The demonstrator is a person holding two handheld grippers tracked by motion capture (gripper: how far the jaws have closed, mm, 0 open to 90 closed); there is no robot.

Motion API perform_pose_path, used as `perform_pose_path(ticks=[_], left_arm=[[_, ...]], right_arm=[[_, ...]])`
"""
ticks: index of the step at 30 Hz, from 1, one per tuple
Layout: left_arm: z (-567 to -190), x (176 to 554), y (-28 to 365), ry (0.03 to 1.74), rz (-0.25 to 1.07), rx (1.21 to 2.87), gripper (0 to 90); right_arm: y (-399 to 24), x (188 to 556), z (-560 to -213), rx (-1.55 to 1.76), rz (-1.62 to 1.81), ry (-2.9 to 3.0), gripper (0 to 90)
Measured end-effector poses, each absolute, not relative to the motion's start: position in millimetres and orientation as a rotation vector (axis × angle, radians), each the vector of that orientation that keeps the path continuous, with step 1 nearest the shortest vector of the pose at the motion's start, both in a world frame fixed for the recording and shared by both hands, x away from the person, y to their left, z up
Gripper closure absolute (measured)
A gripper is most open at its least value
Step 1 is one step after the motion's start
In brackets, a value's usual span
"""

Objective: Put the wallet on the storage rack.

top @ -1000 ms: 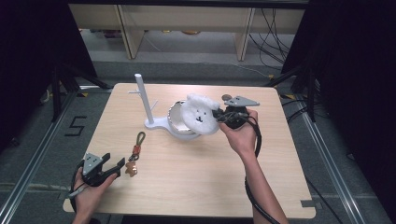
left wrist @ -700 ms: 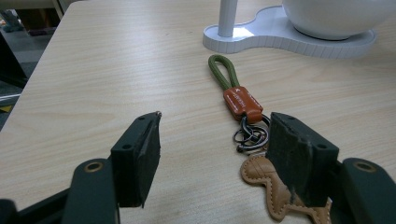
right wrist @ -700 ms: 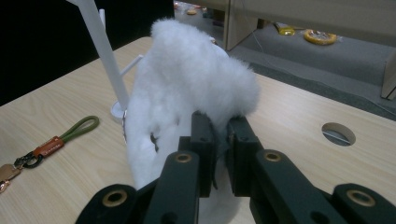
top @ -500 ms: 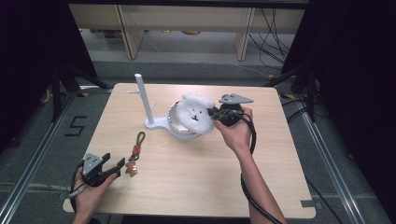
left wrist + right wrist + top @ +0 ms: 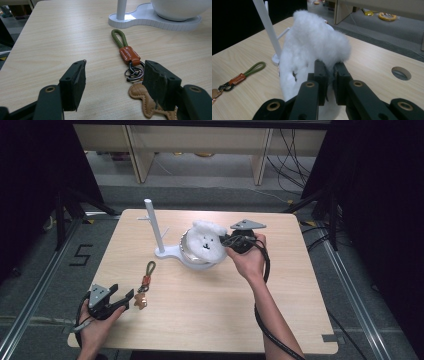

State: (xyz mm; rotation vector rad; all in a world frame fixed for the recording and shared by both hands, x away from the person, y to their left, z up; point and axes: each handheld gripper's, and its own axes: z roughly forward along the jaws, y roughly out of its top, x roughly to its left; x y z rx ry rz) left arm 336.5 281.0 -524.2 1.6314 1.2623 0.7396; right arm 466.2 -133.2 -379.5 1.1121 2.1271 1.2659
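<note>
Where the right gripper [image 5: 329,80] closes on the white plush toy [image 5: 312,47], its own jaws hide the exact spot they pinch, though they stand clenched with fluff between them in the right gripper view. From the high view the plush toy [image 5: 205,240] shows a small face and sits over the white bowl [image 5: 192,256], which it largely covers; whether it rests in the bowl or is lifted just clear of it is hard to tell. That bowl belongs to a white stand with an upright post [image 5: 152,225] rising beside it on the wooden table [image 5: 310,290]. Near the table's front left, the left gripper [image 5: 112,300] rests in the person's left hand [image 5: 92,330], its jaws spread wide and holding nothing. Just ahead of it lies a keychain [image 5: 127,53] (green cord loop, orange tab, metal rings), and the tan leather charm [image 5: 145,100] at its end is partly hidden behind the right-hand jaw in the left gripper view. A round hole [image 5: 401,73] in the tabletop shows beyond the right gripper.
</note>
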Motion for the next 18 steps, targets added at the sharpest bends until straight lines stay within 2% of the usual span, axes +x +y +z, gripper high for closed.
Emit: perform_pose_path(ticks=[18], left_arm=[[-524,336,281,1.262,0.740,1.629,33.9]], right_arm=[[-124,478,-388,1.139,1.235,2.145,83.9]])
